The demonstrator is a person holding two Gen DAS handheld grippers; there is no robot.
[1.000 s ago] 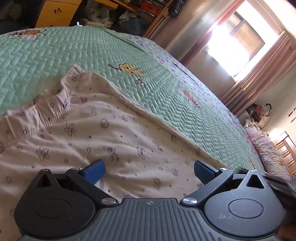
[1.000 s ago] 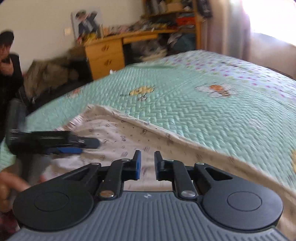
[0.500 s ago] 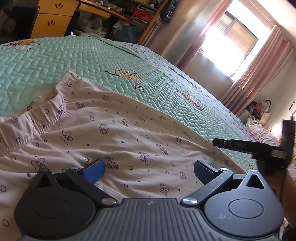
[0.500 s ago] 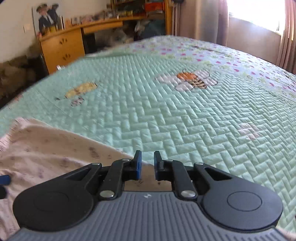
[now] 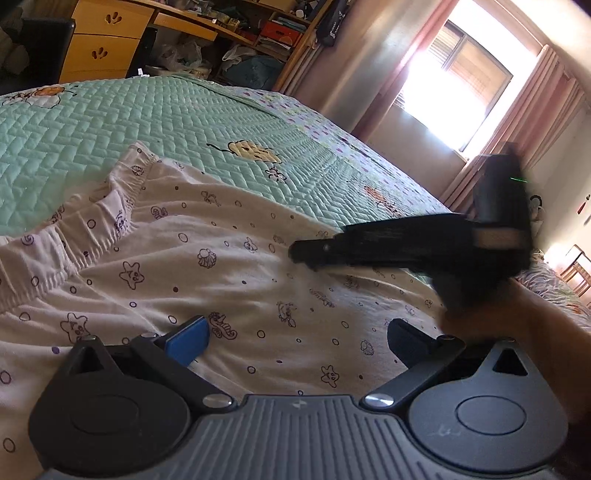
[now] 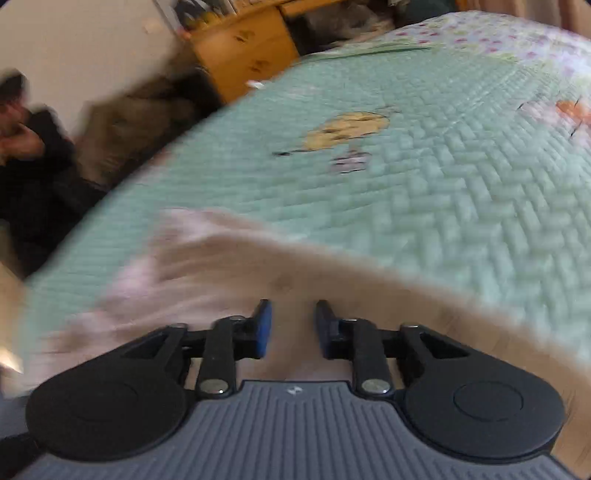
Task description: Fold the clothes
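1. Pyjama trousers [image 5: 229, 280], white with small purple sea-creature prints, lie spread flat on the near part of a green quilted bedspread [image 5: 110, 122]; their gathered elastic waistband [image 5: 92, 229] sits at the left, rumpled and slightly raised.
2. Left gripper [image 5: 295, 338] hovers low over the near part of the cloth, its jaws spread wide with nothing between them; the blue-padded finger [image 5: 186, 345] points up and to the right, and only printed fabric shows in the gap.
3. Right gripper [image 5: 369, 247], seen in the left wrist view, reaches in from the right, roughly level, its tip over the far edge of the trousers; a hand [image 5: 491, 314] grips its handle. It is blurred there, so contact with the cloth cannot be told.
4. In the right wrist view the right gripper [image 6: 292, 326] has its jaws narrowly parted, with a gap between the pads and no cloth visibly pinched; the trousers [image 6: 221, 273] below are smeared by motion.
5. The far edge of the trousers runs diagonally from the waistband down to the right, and beyond it the bedspread is bare apart from its embroidered bee-like motifs [image 5: 253, 151], leaving wide open room to the far side and left.
6. Beyond the bed stand a wooden desk with drawers [image 5: 103, 40] and cluttered shelves [image 5: 273, 29]; a bright window with pink curtains [image 5: 454, 96] is at the far right. In the right wrist view a person in dark clothing [image 6: 26, 140] is at the far left.
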